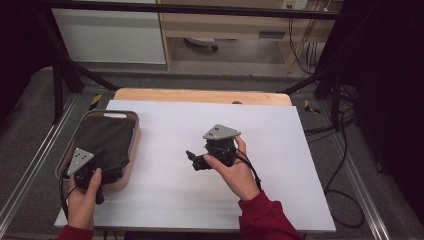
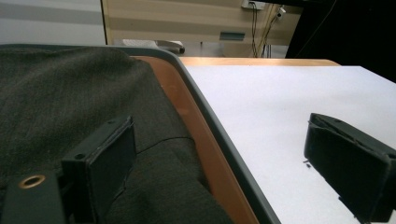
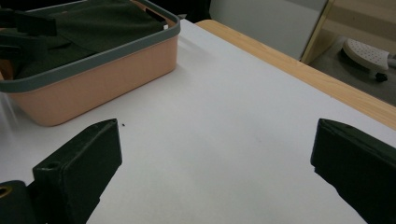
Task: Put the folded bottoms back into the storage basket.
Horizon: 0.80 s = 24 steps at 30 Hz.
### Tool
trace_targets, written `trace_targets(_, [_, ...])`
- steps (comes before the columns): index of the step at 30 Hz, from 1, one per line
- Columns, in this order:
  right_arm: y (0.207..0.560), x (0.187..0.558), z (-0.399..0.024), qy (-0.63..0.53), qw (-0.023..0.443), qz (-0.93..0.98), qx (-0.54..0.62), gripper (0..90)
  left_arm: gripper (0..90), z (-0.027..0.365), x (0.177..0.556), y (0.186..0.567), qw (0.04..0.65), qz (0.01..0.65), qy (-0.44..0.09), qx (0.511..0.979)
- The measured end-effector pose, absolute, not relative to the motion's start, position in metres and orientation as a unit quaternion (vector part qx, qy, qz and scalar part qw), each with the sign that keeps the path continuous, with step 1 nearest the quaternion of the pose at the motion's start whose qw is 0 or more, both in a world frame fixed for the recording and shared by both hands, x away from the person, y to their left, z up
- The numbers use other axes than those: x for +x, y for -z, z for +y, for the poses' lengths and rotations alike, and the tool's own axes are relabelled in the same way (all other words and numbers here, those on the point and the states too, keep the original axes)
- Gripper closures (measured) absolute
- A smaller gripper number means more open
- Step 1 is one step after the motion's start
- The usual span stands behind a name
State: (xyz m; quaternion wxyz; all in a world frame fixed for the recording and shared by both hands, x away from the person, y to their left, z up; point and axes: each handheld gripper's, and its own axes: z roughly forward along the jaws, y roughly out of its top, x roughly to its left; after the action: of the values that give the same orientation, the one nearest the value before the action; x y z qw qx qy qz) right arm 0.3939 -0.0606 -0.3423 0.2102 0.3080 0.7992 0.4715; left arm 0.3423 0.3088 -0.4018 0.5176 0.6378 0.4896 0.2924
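Dark grey woven cloth (image 2: pixel 70 102) lies folded in the peach basket (image 3: pixel 93 79).

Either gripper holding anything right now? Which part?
Nothing held. Right gripper open over bare table; left gripper open, straddling the basket rim beside the dark cloth.

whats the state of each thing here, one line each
left tool: open, one jaw over the dark cloth, the other outside the basket rim, gripping nothing
right tool: open, nothing between its jaws, over the white sheet
dark cloth: lying in the basket, bunched, filling it
basket: upright on the white sheet at its left edge
white sheet: flat on the table
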Motion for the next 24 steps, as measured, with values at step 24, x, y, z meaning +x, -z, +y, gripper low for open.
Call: trace_targets(24, [0.331, 0.394, -0.128, -0.507, 0.215, 0.763, 0.338, 3.7, 11.1, 0.31, 0.344, 0.407, 0.508, 0.507, -0.278, 0.639])
